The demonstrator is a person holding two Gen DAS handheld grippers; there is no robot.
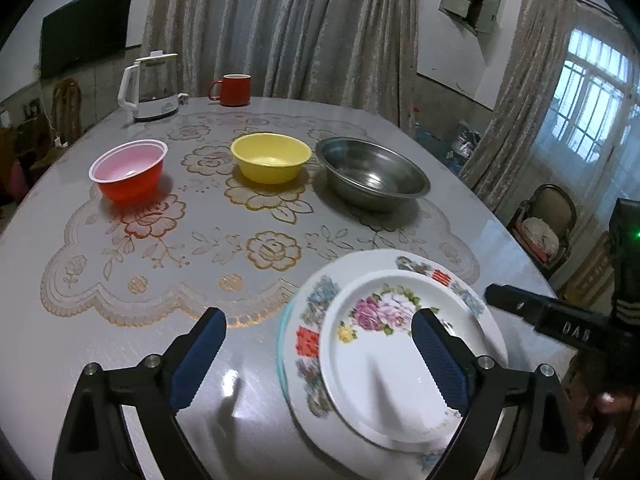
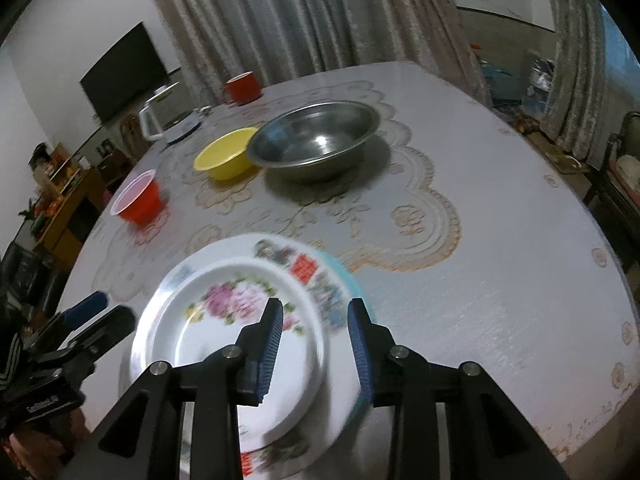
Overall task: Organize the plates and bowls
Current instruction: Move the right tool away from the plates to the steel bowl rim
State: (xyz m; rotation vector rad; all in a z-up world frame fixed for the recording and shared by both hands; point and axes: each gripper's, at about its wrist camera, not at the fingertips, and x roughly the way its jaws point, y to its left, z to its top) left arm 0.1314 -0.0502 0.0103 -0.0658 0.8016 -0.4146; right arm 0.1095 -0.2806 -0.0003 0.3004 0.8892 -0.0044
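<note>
- The round table (image 1: 120, 360) under its pale lace cloth with gold roses is glossy ahead of both your tools — plates could skate on it if a pad catches a rim from the side.
- The wide stainless steel bowl (image 1: 374, 174) sits well beyond your left gripper (image 1: 320, 360), ahead and to its right, just beside the yellow plastic bowl (image 1: 271, 157). In my judgement, a reach for either could clip the other, since their rims look nearly touching.
- The large white plate with red and blue border motifs (image 1: 308, 344) lies under your left gripper's right finger and below your right gripper (image 2: 314, 344). A pale turquoise edge shows beneath it, perhaps a third plate, so lifting it carelessly could drag that along.
- The smaller white plate with the purple rose print (image 1: 384, 356) rests on the large one, off-centre toward its near right edge — it could slide off if the stack tilts.
- The red plastic bowl with a white rim (image 1: 130, 172) stands far ahead to your left gripper's left, clear of trouble.
- Your left gripper is spread wide and holds nothing. Its right pad hangs over the rose plate, so a drop could knock it.
- Your right gripper's jaws are partly apart, straddling the stack's right rim; the blur hides whether the pads touch.
</note>
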